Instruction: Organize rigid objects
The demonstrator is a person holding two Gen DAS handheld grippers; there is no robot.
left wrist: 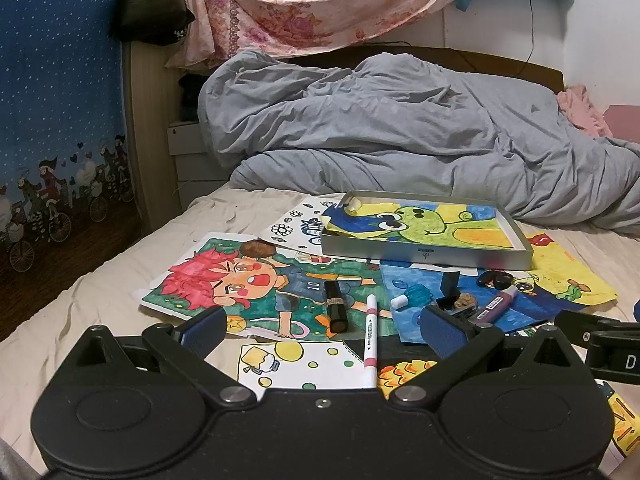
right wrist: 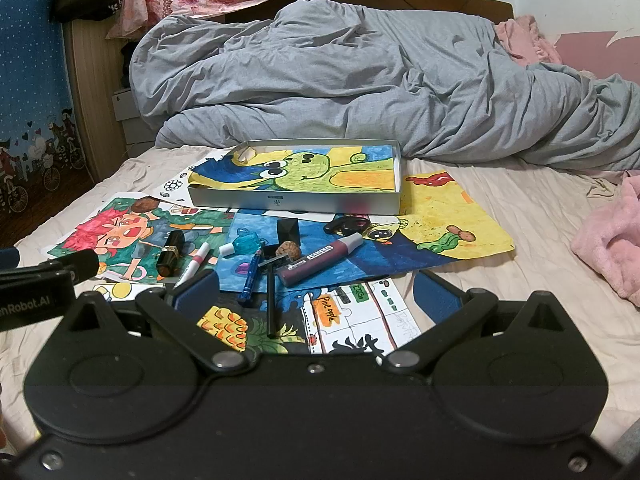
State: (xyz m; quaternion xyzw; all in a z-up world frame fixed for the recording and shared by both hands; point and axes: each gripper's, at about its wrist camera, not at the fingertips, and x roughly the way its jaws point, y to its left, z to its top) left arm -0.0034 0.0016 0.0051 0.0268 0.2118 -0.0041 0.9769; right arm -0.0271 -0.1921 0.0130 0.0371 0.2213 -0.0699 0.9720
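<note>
A shallow grey tin box (left wrist: 424,256) (right wrist: 294,202), lined with a green frog drawing, lies on the bed. Small items lie scattered on coloured drawings before it: a black lipstick (left wrist: 335,306) (right wrist: 170,252), a pink-and-white marker (left wrist: 370,336) (right wrist: 196,262), a teal bottle (left wrist: 414,296) (right wrist: 244,244), a walnut (left wrist: 464,301) (right wrist: 290,250), a maroon marker (left wrist: 496,306) (right wrist: 320,260), a blue pen (right wrist: 251,276), a black razor (right wrist: 272,292) and a black cube (right wrist: 288,229). My left gripper (left wrist: 320,330) and right gripper (right wrist: 316,292) hover open, close to the items, holding nothing.
A rumpled grey duvet (left wrist: 400,128) (right wrist: 360,80) fills the far half of the bed. Pink cloth (right wrist: 612,236) lies at the right. A brown nut (left wrist: 258,249) (right wrist: 145,204) rests on the left drawing. Beige sheet (right wrist: 540,280) shows right of the papers.
</note>
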